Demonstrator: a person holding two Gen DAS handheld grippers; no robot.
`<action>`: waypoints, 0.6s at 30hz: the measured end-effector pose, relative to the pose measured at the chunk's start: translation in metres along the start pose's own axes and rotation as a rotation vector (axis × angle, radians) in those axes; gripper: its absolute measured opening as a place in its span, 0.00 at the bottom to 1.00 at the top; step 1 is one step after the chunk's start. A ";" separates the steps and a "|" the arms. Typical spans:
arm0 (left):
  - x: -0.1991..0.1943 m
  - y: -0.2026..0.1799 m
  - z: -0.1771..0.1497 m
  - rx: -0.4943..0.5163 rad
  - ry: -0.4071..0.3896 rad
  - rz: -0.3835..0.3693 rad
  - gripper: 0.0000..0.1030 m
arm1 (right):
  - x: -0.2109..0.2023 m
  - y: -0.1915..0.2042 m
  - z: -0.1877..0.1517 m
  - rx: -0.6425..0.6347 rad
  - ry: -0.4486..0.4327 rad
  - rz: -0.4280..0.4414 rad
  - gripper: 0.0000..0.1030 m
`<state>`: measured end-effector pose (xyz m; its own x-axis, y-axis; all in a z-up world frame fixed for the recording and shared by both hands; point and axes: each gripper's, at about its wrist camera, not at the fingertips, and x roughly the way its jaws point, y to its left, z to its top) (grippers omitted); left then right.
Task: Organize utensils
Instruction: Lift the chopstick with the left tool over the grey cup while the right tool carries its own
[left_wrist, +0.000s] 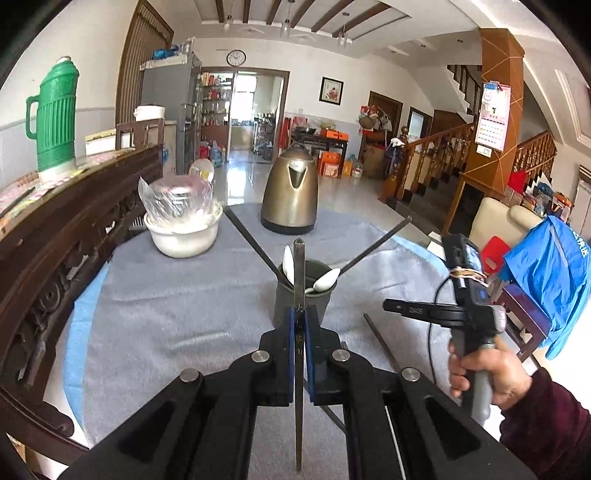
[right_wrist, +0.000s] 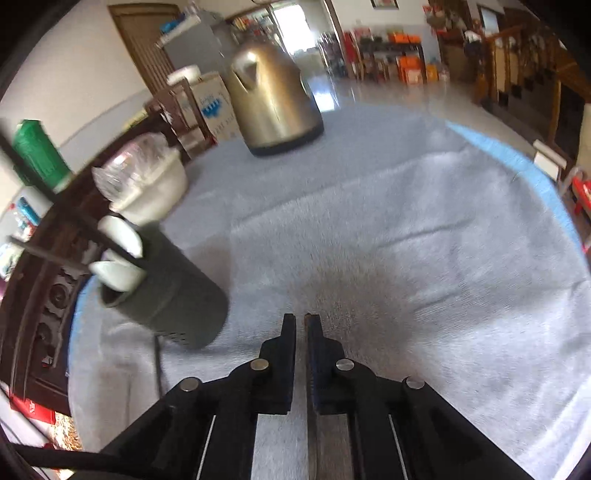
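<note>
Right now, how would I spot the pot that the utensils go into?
Find the round table under the grey-blue cloth, with a bronze metal kettle at its far side. Nearer than the kettle stands a dark grey cylindrical holder, the only container with white spoons and dark chopsticks sticking out.

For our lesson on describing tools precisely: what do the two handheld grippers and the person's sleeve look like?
Both the left gripper and the right gripper are black linkages with round silver pivot pins. The left one's jaws carry blue pads. Seen from the left wrist camera, the right gripper has a grey handle, a black cable and a rubber band around its upper body. The sleeve is dark maroon.
</note>
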<state>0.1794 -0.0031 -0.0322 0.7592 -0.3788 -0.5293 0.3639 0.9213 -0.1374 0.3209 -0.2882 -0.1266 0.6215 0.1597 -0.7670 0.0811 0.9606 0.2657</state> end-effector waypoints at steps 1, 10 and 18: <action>-0.001 0.000 0.001 -0.001 -0.004 0.002 0.05 | -0.008 0.000 0.000 -0.008 -0.008 0.003 0.07; -0.002 -0.004 -0.001 0.025 -0.024 0.014 0.05 | 0.028 -0.008 0.011 0.095 0.088 0.066 0.51; -0.004 0.004 0.000 0.000 -0.024 0.019 0.05 | 0.065 0.009 0.004 -0.045 0.126 -0.067 0.06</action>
<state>0.1779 0.0017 -0.0303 0.7786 -0.3634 -0.5116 0.3494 0.9283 -0.1275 0.3656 -0.2701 -0.1717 0.5127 0.1199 -0.8502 0.0819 0.9789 0.1874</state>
